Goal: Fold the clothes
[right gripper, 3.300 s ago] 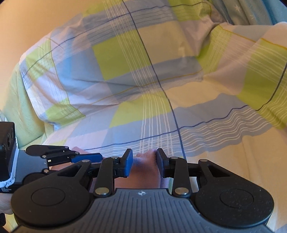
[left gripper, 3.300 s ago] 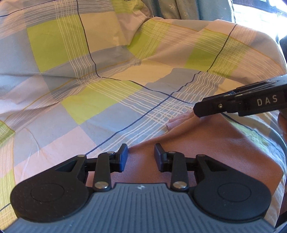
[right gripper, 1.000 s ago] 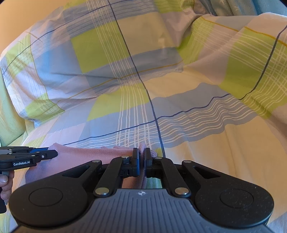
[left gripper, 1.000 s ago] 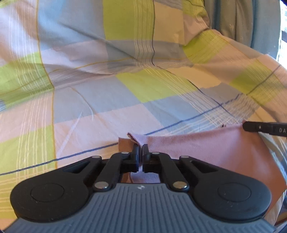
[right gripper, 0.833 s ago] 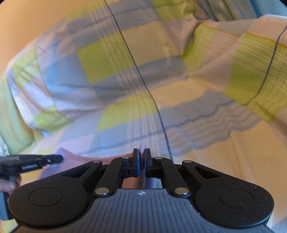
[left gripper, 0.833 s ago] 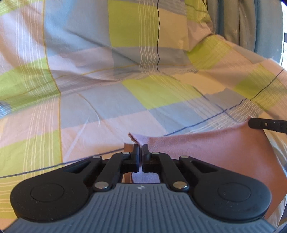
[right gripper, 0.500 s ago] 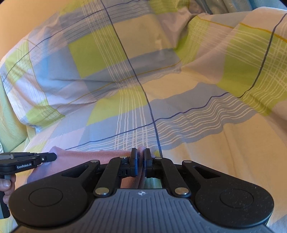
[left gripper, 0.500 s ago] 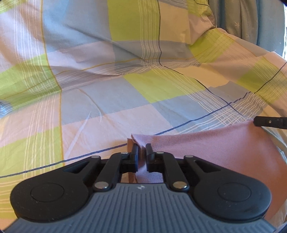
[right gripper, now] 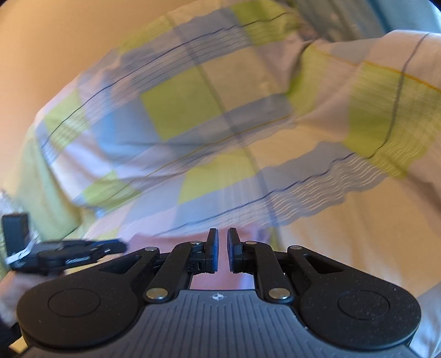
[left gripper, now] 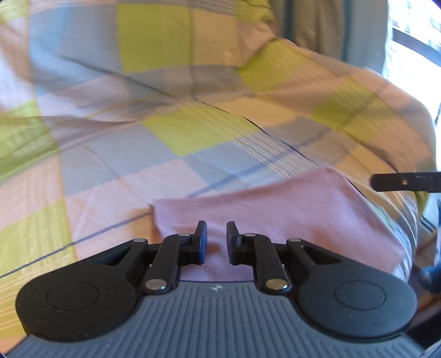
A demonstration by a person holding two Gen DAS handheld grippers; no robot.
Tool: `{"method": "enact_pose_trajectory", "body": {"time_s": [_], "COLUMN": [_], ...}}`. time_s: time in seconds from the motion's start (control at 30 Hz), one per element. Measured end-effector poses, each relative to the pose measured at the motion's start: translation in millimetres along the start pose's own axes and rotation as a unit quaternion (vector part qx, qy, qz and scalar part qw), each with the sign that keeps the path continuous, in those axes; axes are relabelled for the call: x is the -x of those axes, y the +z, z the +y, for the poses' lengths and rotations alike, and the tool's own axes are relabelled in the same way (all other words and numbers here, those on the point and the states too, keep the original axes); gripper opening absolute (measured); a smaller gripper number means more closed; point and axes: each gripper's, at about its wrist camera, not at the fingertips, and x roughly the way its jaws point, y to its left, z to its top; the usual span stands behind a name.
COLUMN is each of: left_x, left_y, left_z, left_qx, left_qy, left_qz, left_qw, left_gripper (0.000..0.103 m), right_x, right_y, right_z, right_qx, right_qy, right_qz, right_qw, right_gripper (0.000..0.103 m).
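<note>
A folded pink cloth (left gripper: 275,209) lies flat on the checked bedspread (left gripper: 193,132). My left gripper (left gripper: 216,224) hovers just over the cloth's near-left part, open by a narrow gap with nothing between the pads. My right gripper (right gripper: 222,231) hangs over the cloth's (right gripper: 154,239) right end; its jaws are opening and nothing is pinched between them. From the left wrist view the right gripper (left gripper: 386,181) shows as a dark bar beyond the cloth's far right corner. The left gripper (right gripper: 118,245) shows at the left of the right wrist view, blurred.
The bedspread (right gripper: 193,110) rises in soft folds behind the cloth. A grey-blue curtain (left gripper: 330,24) and a bright window (left gripper: 413,27) stand at the back right. A plain wall (right gripper: 55,41) is to the left of the bed.
Both grippers were shut on the pink cloth's corners and have let go, their jaws now slightly apart. Both have lifted and drawn back, and the cloth lies flat.
</note>
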Motion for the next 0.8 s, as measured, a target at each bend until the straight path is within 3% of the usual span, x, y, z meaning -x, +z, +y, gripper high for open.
{"method": "enact_pose_trajectory", "body": {"time_s": [0.13, 0.2, 0.23, 0.3, 0.33, 0.37, 0.5, 0.6, 0.67, 0.8], "left_x": [-0.4, 4.6, 8.3, 21.8, 29.8, 36.7, 38.8, 30.4, 35.7, 44.0], "left_y": [-13.3, -15.7, -16.5, -17.2, -17.4, -17.6, -24.9, -43.3, -51.8, -58.2], "left_z": [-11.5, -6.7, -4.1, -3.6, -5.2, -10.4, -45.2, -61.1, -59.4, -31.6], "left_qx": [-0.055, -0.053, -0.05, -0.038, -0.033, -0.032, -0.078, -0.138, -0.167, -0.131], "left_qy": [0.01, 0.025, 0.034, 0.031, 0.022, 0.005, -0.045, -0.036, -0.021, 0.019], "left_qz": [0.016, 0.014, 0.011, -0.003, -0.014, -0.024, -0.017, 0.023, 0.023, 0.034], "left_qw": [0.9983, 0.9982, 0.9981, 0.9988, 0.9991, 0.9992, 0.9958, 0.9895, 0.9855, 0.9906], "left_gripper": [0.013, 0.013, 0.013, 0.012, 0.012, 0.012, 0.015, 0.016, 0.019, 0.022], "right_x": [-13.2, -19.5, -20.7, -15.3, -11.0, -6.5, -3.8, -12.8, -20.5, -22.6], "right_y": [-16.0, -25.7, -29.0, -31.7, -32.6, -33.5, -44.7, -52.6, -57.6, -67.8], "right_z": [18.2, 22.2, 22.1, 23.7, 28.4, 34.1, 65.2, 81.1, 83.9, 82.3], "right_qx": [0.042, 0.064, 0.069, 0.072, 0.076, 0.082, 0.114, 0.128, 0.134, 0.15], "right_qy": [0.016, -0.031, -0.054, -0.079, -0.08, -0.077, -0.059, -0.051, -0.048, -0.063], "right_qz": [0.082, 0.115, 0.121, 0.109, 0.099, 0.088, 0.077, 0.084, 0.107, 0.136], "right_qw": [0.996, 0.991, 0.989, 0.988, 0.989, 0.99, 0.989, 0.987, 0.984, 0.977], "right_gripper": [0.013, 0.012, 0.0, 0.0, 0.011, 0.013, 0.013, 0.013, 0.013, 0.011]}}
